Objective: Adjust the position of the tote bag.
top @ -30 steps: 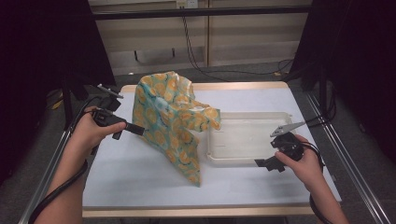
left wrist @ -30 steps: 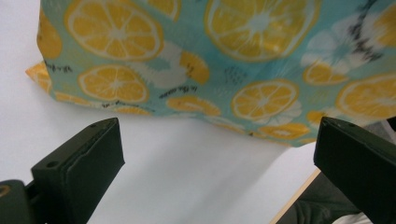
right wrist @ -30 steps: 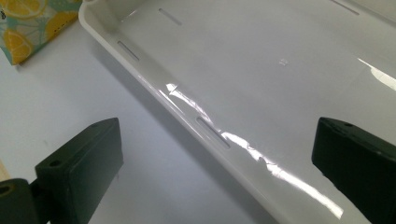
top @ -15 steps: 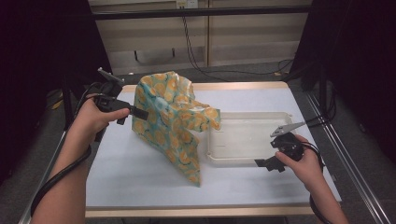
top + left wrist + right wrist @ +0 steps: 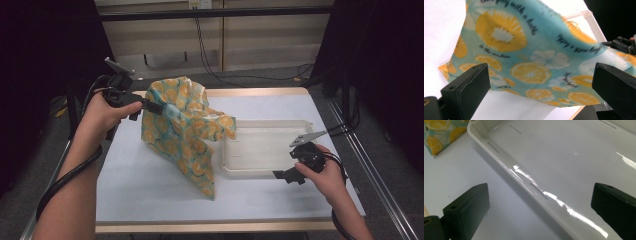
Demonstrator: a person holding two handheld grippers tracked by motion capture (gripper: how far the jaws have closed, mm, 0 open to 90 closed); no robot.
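A teal cloth [image 5: 185, 130] printed with orange slices stands up in a crumpled peak on the white table, one corner draped over the left end of a white plastic tray [image 5: 260, 172]. My left gripper [image 5: 159, 107] is open at the cloth's upper left edge. In the left gripper view its jaws stand wide apart with the cloth [image 5: 529, 62] just beyond them. My right gripper [image 5: 282, 175] is open at the tray's near rim. The right gripper view has the tray rim [image 5: 524, 182] running between the spread jaws, with a corner of the cloth [image 5: 439, 135] at top left.
The table's wooden edge [image 5: 210, 227] runs along the near side. Black frame rails [image 5: 380, 165] flank the table on the right. Cables trail on the floor behind. My right gripper [image 5: 621, 43] shows far off in the left gripper view.
My left hand has risen and moved toward the far side along the cloth's left edge. The cloth, the tray and the right hand have stayed where they were.
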